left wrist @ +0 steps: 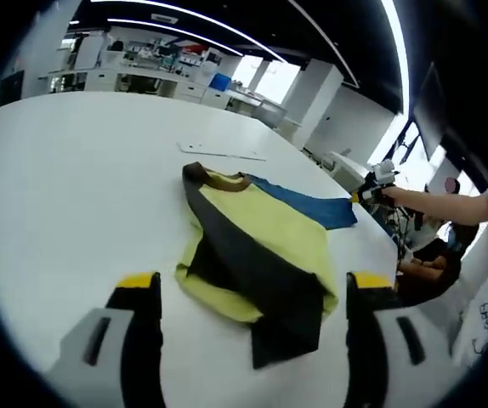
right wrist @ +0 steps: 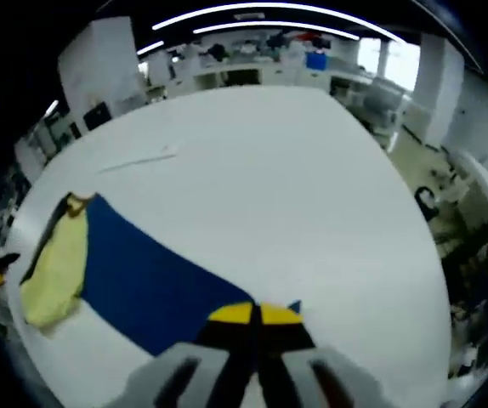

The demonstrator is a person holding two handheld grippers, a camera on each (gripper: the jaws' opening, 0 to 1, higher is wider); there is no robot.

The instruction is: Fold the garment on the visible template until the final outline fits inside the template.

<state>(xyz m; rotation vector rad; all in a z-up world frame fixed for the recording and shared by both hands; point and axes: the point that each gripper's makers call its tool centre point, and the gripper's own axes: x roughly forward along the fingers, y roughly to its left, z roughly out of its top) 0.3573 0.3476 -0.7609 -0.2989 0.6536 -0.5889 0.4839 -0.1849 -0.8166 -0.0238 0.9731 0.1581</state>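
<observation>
Right gripper view shows my right gripper (right wrist: pixel 254 316) pinching the yellow, black and blue fabric garment's (right wrist: pixel 142 285) blue edge to fold it, while my left gripper (left wrist: pixel 252 293) hovers wide above the white tabletop (left wrist: pixel 74 187).

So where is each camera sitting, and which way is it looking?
Left gripper view: rides on the left gripper, jaws wide apart, looking across the white table at the yellow, black and blue garment; a person's arm holds the right gripper far off.
Right gripper view: rides on the right gripper, jaws shut on the garment's blue part, looking along the table.
Both share the garment and table.
</observation>
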